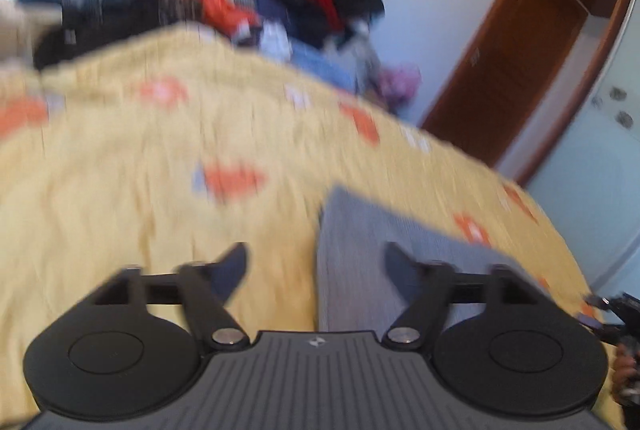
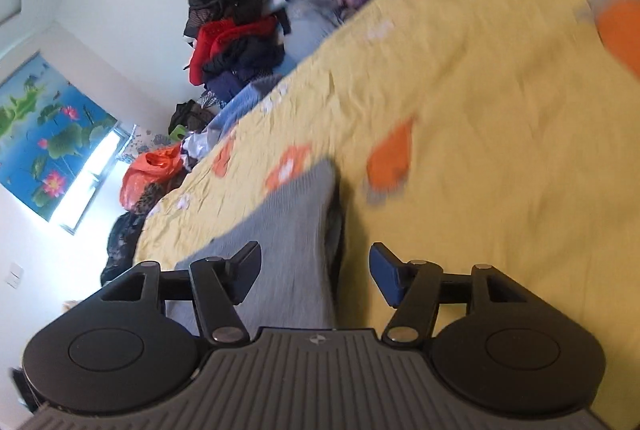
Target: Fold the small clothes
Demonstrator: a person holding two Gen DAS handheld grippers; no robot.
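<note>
A small grey knitted garment point(image 1: 380, 254) lies flat on the yellow bedspread point(image 1: 140, 157). My left gripper point(image 1: 316, 270) is open above its near left edge, with nothing between the fingers. In the right wrist view the same grey garment point(image 2: 288, 222) stretches away from the camera, and one corner lies folded over. My right gripper point(image 2: 314, 272) hovers open over its near end, and the pads press on nothing. Both views are blurred by motion.
The bedspread point(image 2: 480, 109) carries orange and white patches. A heap of red, black and blue clothes point(image 1: 312, 1) and an orange bag point(image 2: 152, 169) sit past the bed's far edge. A brown door point(image 1: 508, 61) stands at the right. A hand holding the other gripper point(image 1: 616, 314) shows at the right edge.
</note>
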